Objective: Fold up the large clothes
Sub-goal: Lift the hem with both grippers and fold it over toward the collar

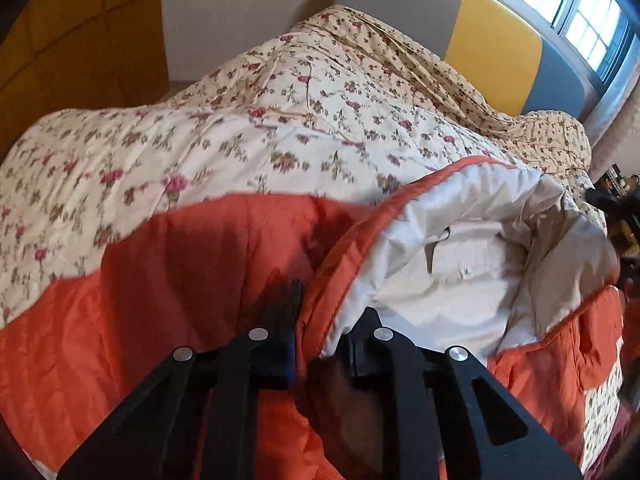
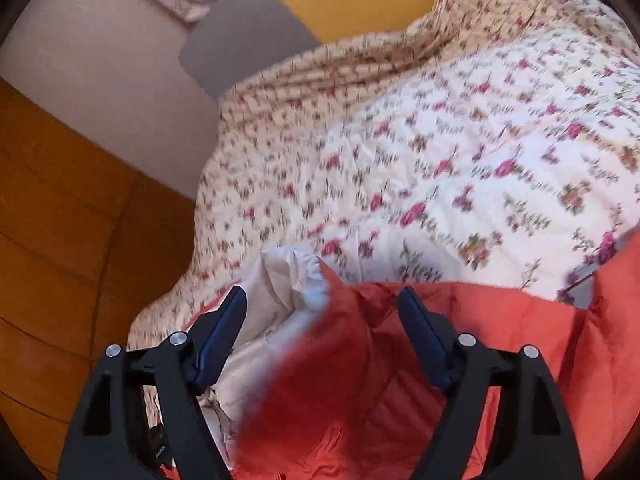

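Note:
An orange quilted jacket (image 1: 180, 272) with a white lining (image 1: 460, 248) lies on a floral bedspread. My left gripper (image 1: 320, 320) is shut on the jacket's orange front edge, where the lining folds back. In the right wrist view the same jacket (image 2: 500, 340) and its white lining (image 2: 280, 292) lie below my right gripper (image 2: 324, 312). The right gripper is open and stands over the jacket, with the fabric blurred between its fingers; I cannot tell whether it touches.
The floral bedspread (image 1: 240, 128) covers the bed (image 2: 440, 140). A grey, yellow and blue headboard (image 1: 492, 60) stands behind it, with a window (image 1: 580, 12) at the right. Wooden floor (image 2: 60, 220) lies beside the bed.

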Tool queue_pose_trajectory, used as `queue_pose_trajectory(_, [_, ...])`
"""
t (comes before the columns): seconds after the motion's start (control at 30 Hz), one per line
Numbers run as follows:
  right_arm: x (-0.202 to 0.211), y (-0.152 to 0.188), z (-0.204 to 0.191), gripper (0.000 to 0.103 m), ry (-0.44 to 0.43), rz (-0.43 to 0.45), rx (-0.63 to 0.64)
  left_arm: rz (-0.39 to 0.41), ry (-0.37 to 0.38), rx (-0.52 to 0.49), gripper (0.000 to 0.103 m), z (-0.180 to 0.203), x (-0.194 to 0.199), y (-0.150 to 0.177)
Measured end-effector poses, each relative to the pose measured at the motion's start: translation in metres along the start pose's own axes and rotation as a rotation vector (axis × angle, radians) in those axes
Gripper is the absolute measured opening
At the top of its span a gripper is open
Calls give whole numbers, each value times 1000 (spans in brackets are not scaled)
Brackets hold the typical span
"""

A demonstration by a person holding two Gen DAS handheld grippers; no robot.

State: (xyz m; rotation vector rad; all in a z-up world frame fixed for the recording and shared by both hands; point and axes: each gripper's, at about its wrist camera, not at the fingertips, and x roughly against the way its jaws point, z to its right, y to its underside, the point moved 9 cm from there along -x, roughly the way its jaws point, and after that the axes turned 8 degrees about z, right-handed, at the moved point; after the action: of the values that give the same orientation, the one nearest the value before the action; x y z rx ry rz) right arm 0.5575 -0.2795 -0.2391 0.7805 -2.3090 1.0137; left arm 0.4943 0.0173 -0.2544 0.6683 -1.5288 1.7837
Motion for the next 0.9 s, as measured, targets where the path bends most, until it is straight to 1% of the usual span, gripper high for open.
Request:
queue_pose_trajectory(0.03, [-6,3,0,69,9,-23,7,5,-2,-7,18,0,2,3])
queue_pose_trajectory(0.07, [-12,9,1,46,24,-52,19,11,-6,-19,18,-1,4,5])
queue_pose_trajectory(0.1, [-13,12,5,36,45,-63,30,16,-7,-26,18,-1,6,7])
queue_pose_trajectory(0.13, [-12,16,9,19,59,-60,42,19,-7,-23,18,-2,6,7])
queue_pose_trajectory(0.17, [-6,19,14,16,68,-46,69,21,-3,-11,18,-5,7,8])
queue_pose_trajectory(0.23, [6,24,24,13,94,-21,131,26,5,23,18,-12,10,9])
queue_pose_trajectory(0.27, [16,29,31,13,119,1,183,35,9,48,18,-17,12,10])
queue_pose_trajectory(0.37, [33,48,56,12,184,26,301,37,48,166,18,-37,12,20])
queue_pose_trajectory(0.4, [35,56,68,12,201,20,312,34,61,198,18,-42,10,24])
queue_pose_trajectory(0.43, [33,66,80,12,206,-1,300,31,89,255,18,-49,7,29])
queue_pose_trajectory(0.47, [30,76,90,12,184,-14,269,30,113,292,18,-52,5,33])
queue_pose_trajectory(0.5, [30,80,95,12,160,4,248,33,146,338,18,-57,2,37])
queue_pose_trajectory(0.57, [31,84,96,12,148,58,271,52,179,366,19,-57,2,39])
queue_pose_trajectory(0.63, [32,90,94,12,163,105,324,78,206,366,21,-55,7,42])
queue_pose_trajectory(0.67, [33,92,93,12,175,124,349,87,209,359,24,-55,11,44])
queue_pose_trajectory(0.7, [33,93,92,12,185,138,368,97,200,339,26,-54,19,47])
queue_pose_trajectory(0.73, [32,93,90,12,189,144,375,103,187,325,31,-54,24,48])
queue_pose_trajectory(0.77, [32,94,90,13,190,152,379,125,147,290,39,-55,36,51])
queue_pose_trajectory(0.8, [32,94,91,13,188,160,379,144,115,273,43,-57,43,51])
queue_pose_trajectory(0.83, [31,94,89,13,188,164,380,196,40,250,52,-62,59,51])
queue_pose_trajectory(0.87, [31,94,88,14,190,171,386,231,-19,246,54,-67,71,51])
queue_pose_trajectory(0.9, [32,96,89,14,193,176,392,274,-80,251,54,-72,83,47])
